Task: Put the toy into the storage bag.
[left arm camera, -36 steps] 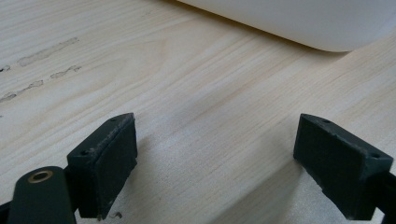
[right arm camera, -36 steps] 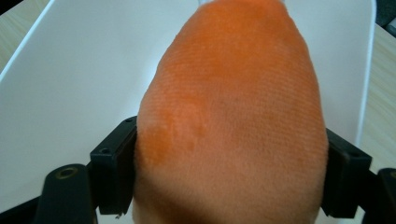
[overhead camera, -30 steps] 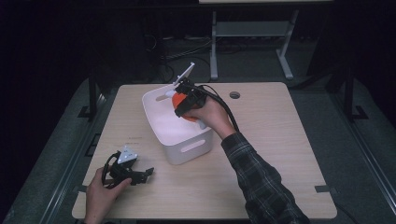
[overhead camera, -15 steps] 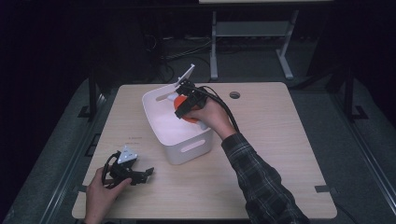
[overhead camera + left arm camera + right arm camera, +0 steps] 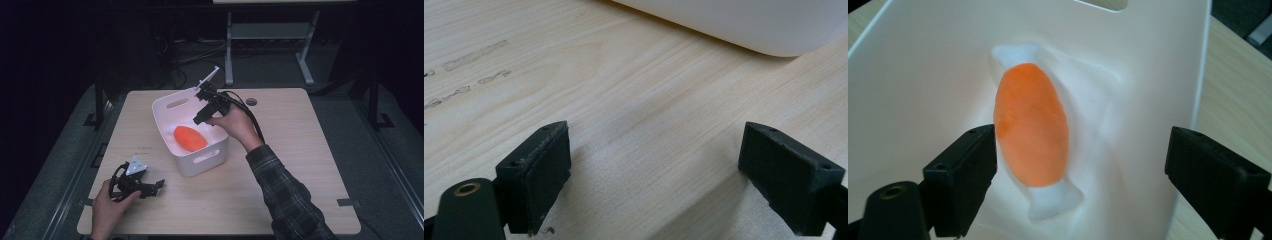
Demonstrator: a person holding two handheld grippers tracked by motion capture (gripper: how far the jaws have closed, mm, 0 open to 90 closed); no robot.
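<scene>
Orange plush toy (image 5: 190, 138) with white ends lies flat on the bottom of the white bin (image 5: 172, 141), centre of the high view, long axis running upper left to lower right. Bin sits on the wooden table (image 5: 290, 165), slot handles showing on its far and near walls.

Right gripper (image 5: 201, 116) hangs over the bin's right rim, just right of frame centre, hand gripping it from the right, plaid sleeve running down to the lower right edge. Jaws have just been opening; they stand wide apart with nothing pinched. In the right gripper view the toy (image 5: 1031, 129) sits lower in the bin, between and beyond the two black pads (image 5: 964, 175), not touched by either; bin wall (image 5: 1158, 60) fills most of the frame, strip of table at the right edge.

Left gripper (image 5: 156, 186) rests low at the lower left of the high view, well apart from the bin, hand around its body. Left gripper view: pads (image 5: 536, 170) spread wide, bare wood (image 5: 649, 125) between them, released, holding nothing; bin's lower edge (image 5: 744, 25) at the top of the frame.
</scene>
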